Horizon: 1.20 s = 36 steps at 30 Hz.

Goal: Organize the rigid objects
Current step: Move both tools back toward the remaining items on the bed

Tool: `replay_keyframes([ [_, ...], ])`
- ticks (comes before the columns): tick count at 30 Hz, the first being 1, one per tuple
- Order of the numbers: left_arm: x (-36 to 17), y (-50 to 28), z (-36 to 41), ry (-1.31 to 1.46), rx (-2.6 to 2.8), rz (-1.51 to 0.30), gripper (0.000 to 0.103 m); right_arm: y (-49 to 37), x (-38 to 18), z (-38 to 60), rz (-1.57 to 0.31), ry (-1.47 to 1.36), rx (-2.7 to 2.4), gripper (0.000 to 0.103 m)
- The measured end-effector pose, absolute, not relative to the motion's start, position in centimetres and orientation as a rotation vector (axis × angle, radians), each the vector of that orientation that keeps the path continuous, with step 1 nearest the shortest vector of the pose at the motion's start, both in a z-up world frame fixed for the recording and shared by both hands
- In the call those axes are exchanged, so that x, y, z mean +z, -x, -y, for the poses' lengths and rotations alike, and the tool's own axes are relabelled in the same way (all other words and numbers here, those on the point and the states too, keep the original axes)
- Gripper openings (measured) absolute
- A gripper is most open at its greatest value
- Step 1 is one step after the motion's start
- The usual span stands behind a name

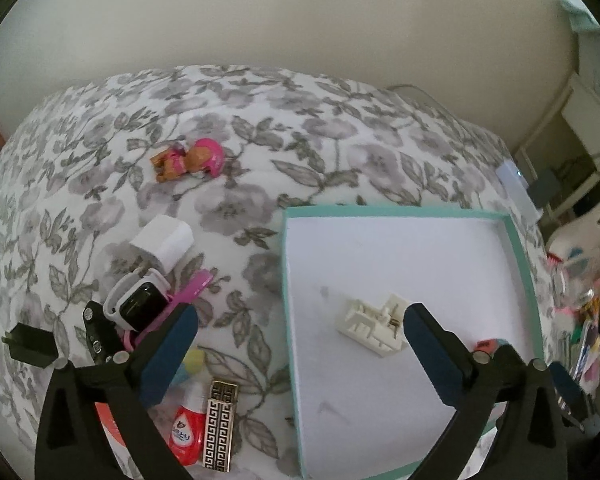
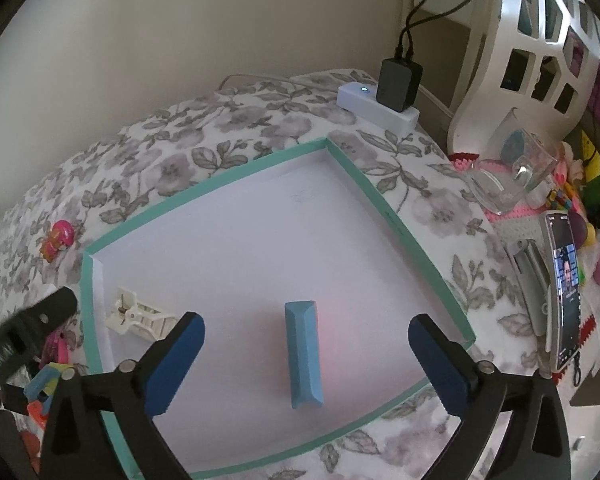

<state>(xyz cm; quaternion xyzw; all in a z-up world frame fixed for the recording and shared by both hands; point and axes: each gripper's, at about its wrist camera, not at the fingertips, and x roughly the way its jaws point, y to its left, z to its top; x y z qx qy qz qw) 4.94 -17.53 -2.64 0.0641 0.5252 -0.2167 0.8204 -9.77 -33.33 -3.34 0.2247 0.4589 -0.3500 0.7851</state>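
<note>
A shallow teal-rimmed white box lies on the floral bedspread. Inside it are a white plastic clip and a blue block. My left gripper is open and empty, hovering over the box's left edge. My right gripper is open and empty, straddling the blue block from above. Left of the box lie a pink doll, a white charger cube, a smartwatch, a pink comb, a red bottle and a patterned metal bar.
A black plug and a black key fob lie at the far left. A white power strip with a black adapter sits behind the box. A phone, a glass and small toys crowd the right side, by a white basket.
</note>
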Motion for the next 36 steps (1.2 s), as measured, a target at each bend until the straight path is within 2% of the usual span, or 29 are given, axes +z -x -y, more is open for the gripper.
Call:
replay_keyframes([
  [5, -2.1, -6.0, 15.6, -0.079, -0.432, -1.104, 0.103, 9.2, -3.6, 32.7, -1.003, -0.468, -0.729, 0.103],
  [11, -1.6, -6.8, 13.9, -0.137, -0.392, -1.117, 0.103, 8.5, -3.2, 31.7, -0.997, -0.467, -0.683, 0.103],
  [23, 3.3, -9.2, 3.9, -0.162, -0.149, -1.061, 0.103, 6.2, 2.4, 25.5, -0.816, -0.454, -0.423, 0.103],
  [36, 1.6, -10.5, -5.8, 0.017, 0.020, -1.142, 0.103, 2.0, 0.1, 17.4, -0.934, -0.368, -0.213, 0.101],
])
